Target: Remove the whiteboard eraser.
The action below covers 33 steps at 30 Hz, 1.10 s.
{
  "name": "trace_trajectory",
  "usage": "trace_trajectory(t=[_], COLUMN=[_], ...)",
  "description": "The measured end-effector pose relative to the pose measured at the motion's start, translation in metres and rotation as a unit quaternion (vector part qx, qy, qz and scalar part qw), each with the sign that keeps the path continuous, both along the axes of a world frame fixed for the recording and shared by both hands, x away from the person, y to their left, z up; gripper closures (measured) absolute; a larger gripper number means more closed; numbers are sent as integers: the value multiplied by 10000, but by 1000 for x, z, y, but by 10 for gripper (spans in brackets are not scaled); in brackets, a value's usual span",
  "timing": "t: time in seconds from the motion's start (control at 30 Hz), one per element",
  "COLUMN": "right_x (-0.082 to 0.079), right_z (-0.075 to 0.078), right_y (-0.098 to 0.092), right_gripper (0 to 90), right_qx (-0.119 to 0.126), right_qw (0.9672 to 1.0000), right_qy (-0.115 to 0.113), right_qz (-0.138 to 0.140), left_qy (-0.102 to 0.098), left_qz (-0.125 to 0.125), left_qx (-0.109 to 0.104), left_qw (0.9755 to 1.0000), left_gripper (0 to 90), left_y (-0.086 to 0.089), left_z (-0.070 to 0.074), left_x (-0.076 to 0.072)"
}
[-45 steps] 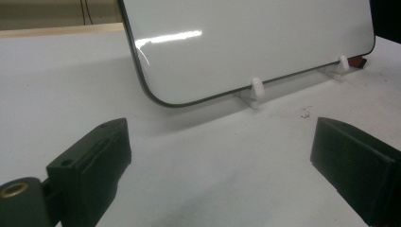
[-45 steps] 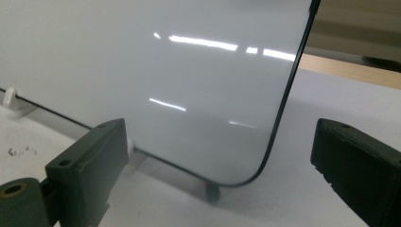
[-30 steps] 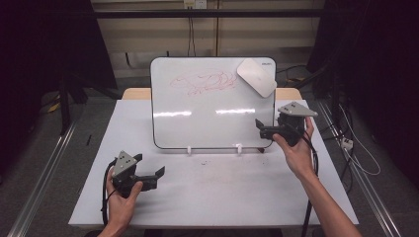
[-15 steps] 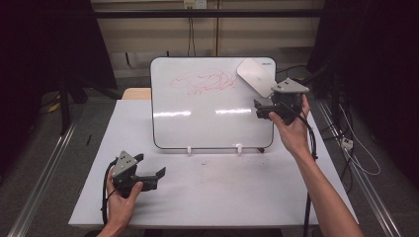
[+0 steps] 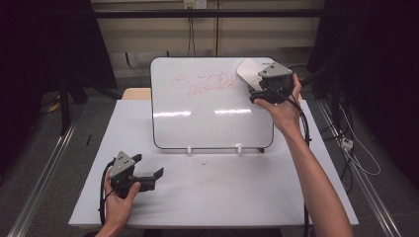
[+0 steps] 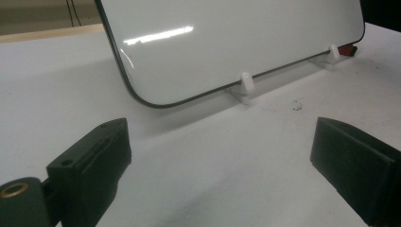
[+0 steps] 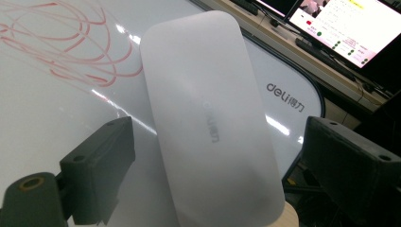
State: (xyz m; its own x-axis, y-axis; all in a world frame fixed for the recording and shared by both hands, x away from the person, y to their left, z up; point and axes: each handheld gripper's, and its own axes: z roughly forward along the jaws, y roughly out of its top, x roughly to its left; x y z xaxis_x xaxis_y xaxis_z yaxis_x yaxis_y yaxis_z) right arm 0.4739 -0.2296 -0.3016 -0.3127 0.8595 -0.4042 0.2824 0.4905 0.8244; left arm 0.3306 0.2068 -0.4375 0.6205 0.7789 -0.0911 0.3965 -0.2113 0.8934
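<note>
A whiteboard [image 5: 212, 108] stands tilted on white feet at the table's back, with red scribbles [image 5: 205, 81] on its upper half. A white eraser [image 5: 248, 72] [image 7: 210, 127] sticks to its top right corner. My right gripper [image 5: 253, 95] [image 7: 215, 156] is raised at that corner, open, its jaws to either side of the eraser without touching it. My left gripper [image 5: 150, 175] [image 6: 222, 161] rests low near the table's front left, open, with nothing between its jaws, facing the board's lower edge [image 6: 198, 97].
The white table [image 5: 217, 192] has dark smudges in front of the board. Monitors [image 7: 340, 28] stand behind the board. Cables [image 5: 358, 148] lie on the floor to the right, and metal rails [image 5: 39, 182] run along both sides.
My right gripper has risen from beside the board's right edge up to its top right corner, reaching the eraser. The left gripper has stayed still.
</note>
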Motion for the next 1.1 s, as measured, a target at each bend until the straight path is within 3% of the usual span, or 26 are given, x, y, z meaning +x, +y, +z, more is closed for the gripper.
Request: trace_trajectory(t=[0.57, 0.87, 1.1], right_x=[25, 26, 25], right_z=[-7, -5, -4], right_y=[3, 6, 6], right_gripper=[264, 287, 297], right_qx=[-243, -473, -384], right_qw=[9991, 9981, 9982], right_qy=[304, 361, 424], right_qz=[154, 181, 154], left_qy=[23, 34, -26], left_qz=[-12, -16, 36], left_qx=[20, 35, 51], left_qw=[10000, 10000, 10000], left_gripper=[58, 58, 58], left_y=[-1, 3, 5], left_z=[0, 0, 1], left_x=[2, 0, -1])
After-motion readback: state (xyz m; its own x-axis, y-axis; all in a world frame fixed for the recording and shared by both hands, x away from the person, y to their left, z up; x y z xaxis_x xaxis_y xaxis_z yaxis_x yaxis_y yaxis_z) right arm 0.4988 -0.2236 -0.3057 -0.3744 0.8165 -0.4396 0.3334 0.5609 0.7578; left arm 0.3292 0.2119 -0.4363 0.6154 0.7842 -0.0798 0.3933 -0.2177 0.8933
